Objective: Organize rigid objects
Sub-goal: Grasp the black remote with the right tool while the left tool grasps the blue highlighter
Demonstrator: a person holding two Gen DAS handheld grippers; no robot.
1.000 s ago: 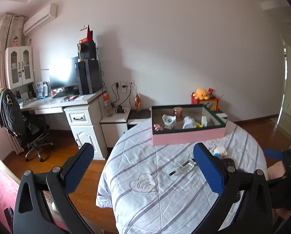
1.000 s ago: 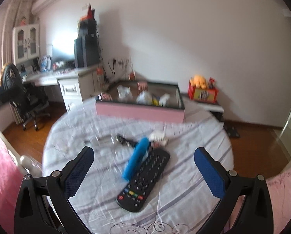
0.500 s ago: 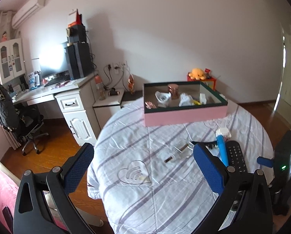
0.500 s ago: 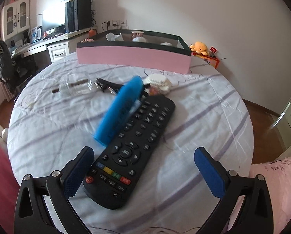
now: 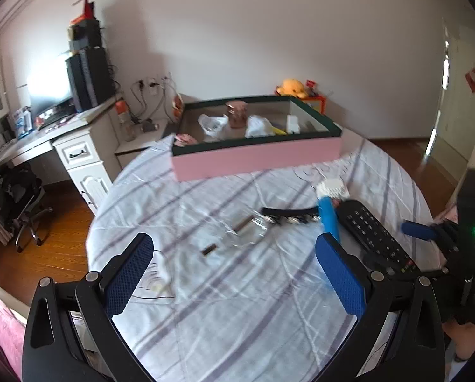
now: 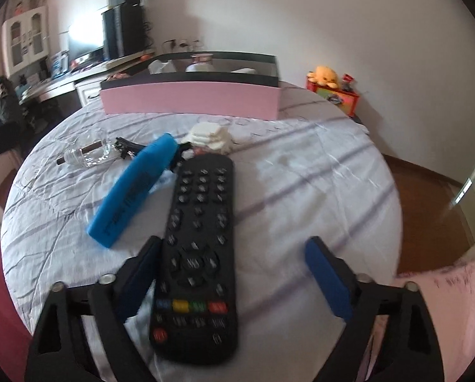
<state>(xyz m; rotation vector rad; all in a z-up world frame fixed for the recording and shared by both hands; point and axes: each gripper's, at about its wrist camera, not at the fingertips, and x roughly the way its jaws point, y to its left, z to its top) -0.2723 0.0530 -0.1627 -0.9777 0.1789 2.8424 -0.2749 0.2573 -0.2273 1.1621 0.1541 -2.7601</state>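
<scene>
1. The right gripper (image 6: 234,273) sits low in the right wrist view, its two blue-padded fingers spread wide. Its left finger (image 6: 138,283) lies just beside the lower left edge of the remote; whether it touches is unclear. The right finger stands well apart from the remote and nothing is clamped.
2. The left gripper (image 5: 234,273) fills the bottom of the left wrist view, its jaws likewise wide apart and empty above the striped cloth.
3. One black remote control (image 6: 202,242) lies lengthwise at the centre of the right wrist view, with four coloured buttons near its lower end. In the left wrist view it lies at the lower right.
4. One blue brush handle (image 6: 132,191) lies slanted left of the remote, its far end near the remote's top. The handle joins one white brush head (image 6: 210,137) just above the remote's top edge.
5. One clear glass bottle (image 6: 86,156) lies on its side at the centre left of the right wrist view, with one dark strap-like item (image 5: 288,216) between it and the brush; what it is cannot be told.
6. One round table (image 5: 205,318) under a white, purple-striped cloth carries all of these.
7. One pink box (image 5: 256,159) with a dark green rim stands at the table's far edge, upper centre. It holds several items, blurred: two white bags and one copper-coloured jar can be told.
8. One white desk (image 5: 75,146) stands at the left of the left wrist view.
</scene>
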